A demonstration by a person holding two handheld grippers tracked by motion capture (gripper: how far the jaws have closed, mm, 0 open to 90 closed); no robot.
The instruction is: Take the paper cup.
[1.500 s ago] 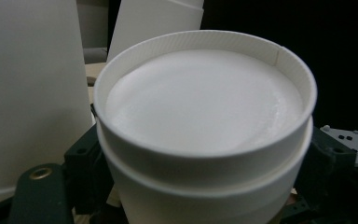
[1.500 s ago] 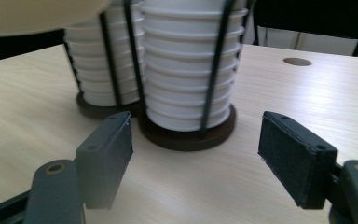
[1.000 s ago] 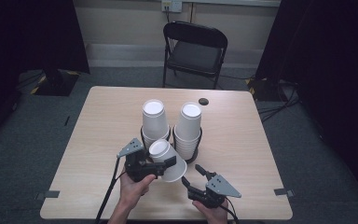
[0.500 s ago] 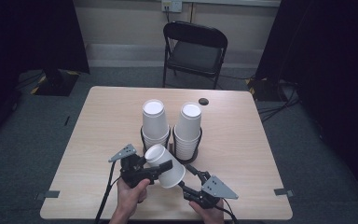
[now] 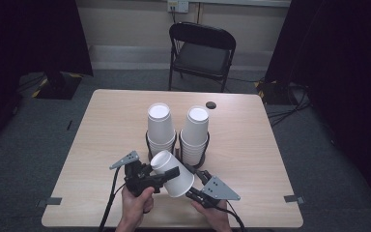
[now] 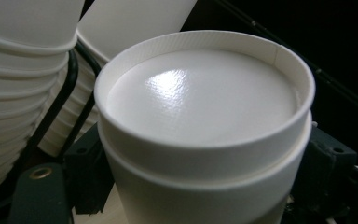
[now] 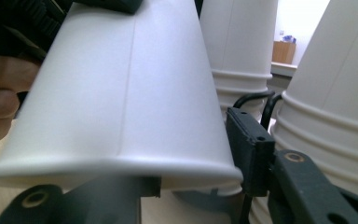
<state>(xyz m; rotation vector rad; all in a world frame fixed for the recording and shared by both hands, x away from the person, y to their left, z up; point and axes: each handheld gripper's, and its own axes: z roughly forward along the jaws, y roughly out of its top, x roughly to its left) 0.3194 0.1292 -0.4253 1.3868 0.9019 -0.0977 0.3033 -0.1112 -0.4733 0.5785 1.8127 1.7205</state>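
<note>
My left gripper (image 5: 166, 170) is shut on white paper cups (image 5: 174, 176), which look like two nested ones. They lie tilted above the table's near edge, base up and left, mouth down and right. In the left gripper view the cup base (image 6: 200, 93) faces me, with a black pad (image 6: 86, 177) on either side. My right gripper (image 5: 194, 181) has come up to the cup's mouth and its jaws have just been closing. In the right gripper view the rim (image 7: 121, 168) sits between them. One pad (image 7: 249, 149) stands just outside the rim, and I see no squeeze.
Two tall stacks of upturned cups (image 5: 160, 125) (image 5: 195, 128) stand in a black wire holder (image 5: 148, 144) at the middle of the wooden table (image 5: 106, 125), just beyond the grippers. A small dark disc (image 5: 210, 104) lies at the far edge. A black folding chair (image 5: 203, 48) stands behind.
The held cups have tipped further onto their side and shifted slightly toward the near edge. My right gripper has moved up and left to the cup's mouth, its jaws narrower.
</note>
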